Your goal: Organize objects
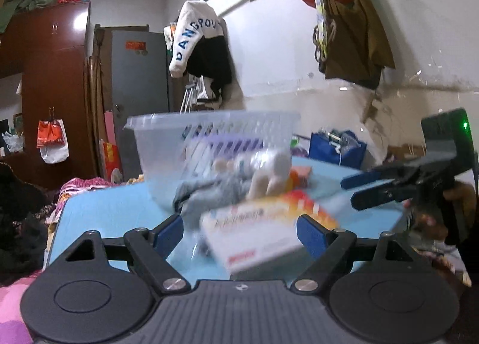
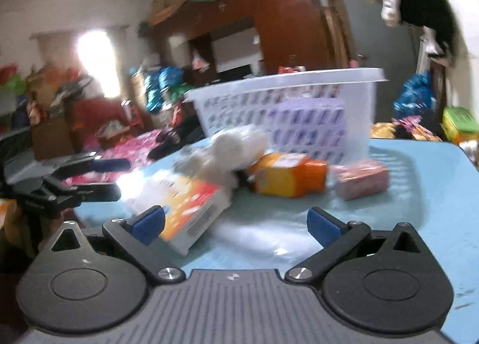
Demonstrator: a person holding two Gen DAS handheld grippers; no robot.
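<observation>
Both wrist views, near to far. At the bottom of the left wrist view your left gripper [image 1: 239, 231] stands wide open and holds nothing; the white-and-orange box [image 1: 263, 230] lies flat on the blue table [image 1: 113, 215] between the blue fingertips [image 1: 170, 231], and whether a pad touches it cannot be told through the blur. In the right wrist view your right gripper [image 2: 236, 224] is spread just as wide and equally empty, with only a corner of that same box [image 2: 191, 209] near its left pad and bare table ahead.

Your two tools converge on one box (the right gripper [image 1: 383, 191] shows at the right edge of the left view, the left gripper [image 2: 89, 176] at the left edge of the right view). If both close here, expect the fingers to clash or the box to be shoved off the near table edge.

Mid-frame lies a loose pile: a grey cloth [image 1: 209, 191], white bottles [image 1: 269, 173], a yellow-orange carton [image 2: 287, 174] and a pink packet [image 2: 362, 179]. A forward push on the box would likely plough into this pile and scatter it.

Farthest, at frame centre, stands the white slotted basket [image 2: 299, 80], presumably the destination, a purple item [image 2: 311, 116] already inside. It looks light; a nudge from the pile or a gripper could slide or tip it.
</observation>
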